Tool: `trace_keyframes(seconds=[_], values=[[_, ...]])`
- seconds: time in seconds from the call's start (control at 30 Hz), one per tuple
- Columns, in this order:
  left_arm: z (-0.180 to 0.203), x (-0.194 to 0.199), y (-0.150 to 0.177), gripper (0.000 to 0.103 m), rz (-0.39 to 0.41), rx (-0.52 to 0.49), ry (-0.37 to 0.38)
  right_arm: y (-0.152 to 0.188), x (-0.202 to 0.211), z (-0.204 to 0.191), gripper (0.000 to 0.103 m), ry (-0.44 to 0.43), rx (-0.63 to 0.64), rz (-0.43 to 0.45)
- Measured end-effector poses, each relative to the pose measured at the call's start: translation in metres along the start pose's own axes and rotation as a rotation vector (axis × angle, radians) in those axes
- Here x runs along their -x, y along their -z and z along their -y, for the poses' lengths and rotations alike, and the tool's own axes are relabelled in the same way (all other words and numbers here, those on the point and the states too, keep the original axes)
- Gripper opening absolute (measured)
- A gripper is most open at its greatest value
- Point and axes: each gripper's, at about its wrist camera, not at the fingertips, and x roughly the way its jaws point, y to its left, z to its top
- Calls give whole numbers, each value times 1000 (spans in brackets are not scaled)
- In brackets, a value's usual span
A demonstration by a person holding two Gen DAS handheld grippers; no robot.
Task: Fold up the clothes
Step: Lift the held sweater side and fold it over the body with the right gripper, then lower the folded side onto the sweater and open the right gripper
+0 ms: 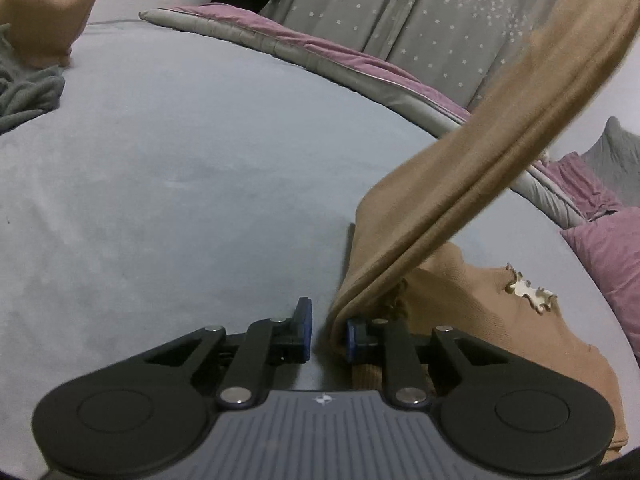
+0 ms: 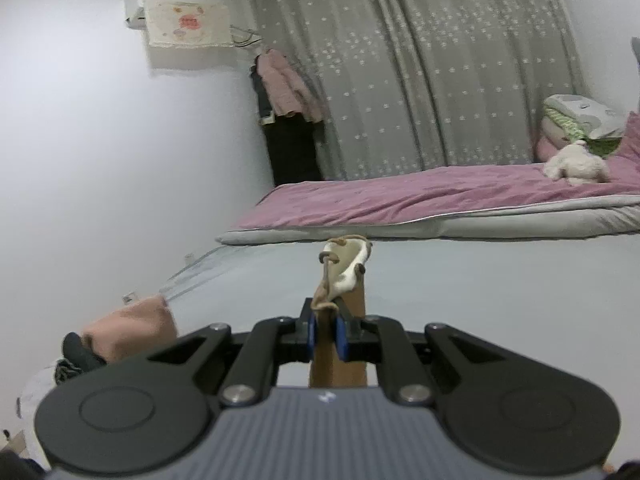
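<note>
The garment is spread on the bed, right of the left gripper. A quilt is laid behind, before the curtain.

A home bedroom: a bed with purple quilt, star-patterned curtains, a wall air conditioner

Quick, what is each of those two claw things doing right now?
Left gripper: open, tan knit garment draped against one finger, not pinched.
Right gripper: closed on the same tan garment.
</note>
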Motion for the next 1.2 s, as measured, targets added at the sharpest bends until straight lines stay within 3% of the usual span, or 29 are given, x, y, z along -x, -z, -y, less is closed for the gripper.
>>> trace_keyframes(seconds=[0.33, 0.67, 1.03, 1.2], values=[[-1, 9, 2, 31, -14, -44, 47, 28, 31, 117, 10, 23, -152, -1], [-4, 11, -11, 34, -99, -149, 120, 103, 55, 209, 10, 51, -255, -53], [-15, 24, -26, 37, -240, -143, 208, 206, 71, 270, 11, 98, -336, -121], [-17, 37, -36, 30, -203, -134, 215, 244, 76, 278, 21, 146, -336, -182]])
